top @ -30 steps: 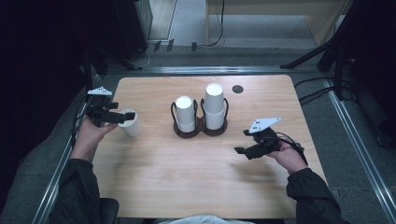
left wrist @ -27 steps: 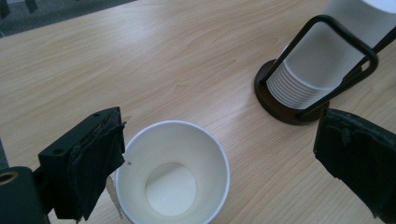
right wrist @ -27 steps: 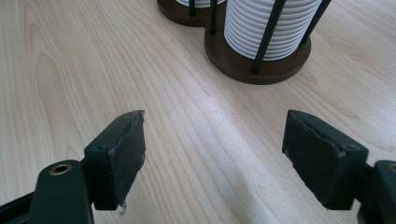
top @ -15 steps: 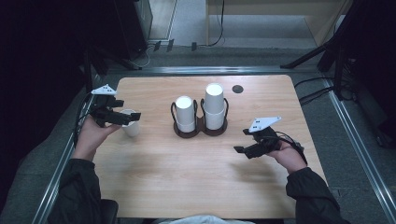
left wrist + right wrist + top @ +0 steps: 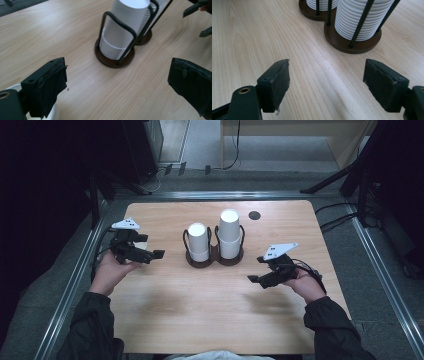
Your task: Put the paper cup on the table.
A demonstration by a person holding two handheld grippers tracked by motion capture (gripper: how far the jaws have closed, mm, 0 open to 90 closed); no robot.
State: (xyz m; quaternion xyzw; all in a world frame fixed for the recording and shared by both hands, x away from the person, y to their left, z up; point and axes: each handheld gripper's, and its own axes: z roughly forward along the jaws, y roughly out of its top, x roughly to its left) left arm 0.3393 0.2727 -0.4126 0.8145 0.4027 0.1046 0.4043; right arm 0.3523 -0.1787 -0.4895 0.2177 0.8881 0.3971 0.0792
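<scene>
The single paper cup point(image 5: 53, 113) sat upright right under my left gripper point(image 5: 120, 85), its white rim peeking out below the left-hand jaw. Judged it v. light, thin-walled, easy to crush, a bit slick, so best to pinch softly across the wall just under the rolled rim. Left jaws were spread wide, holding nothing. Ahead of them: two stacks of upturned cups point(image 5: 199, 241), ribbed w/ nested rims, in a dark wire holder point(image 5: 214, 259) on round brown bases. My right gripper point(image 5: 264, 279) was also spread, empty, over smooth pale wood table point(image 5: 210, 315).
</scene>
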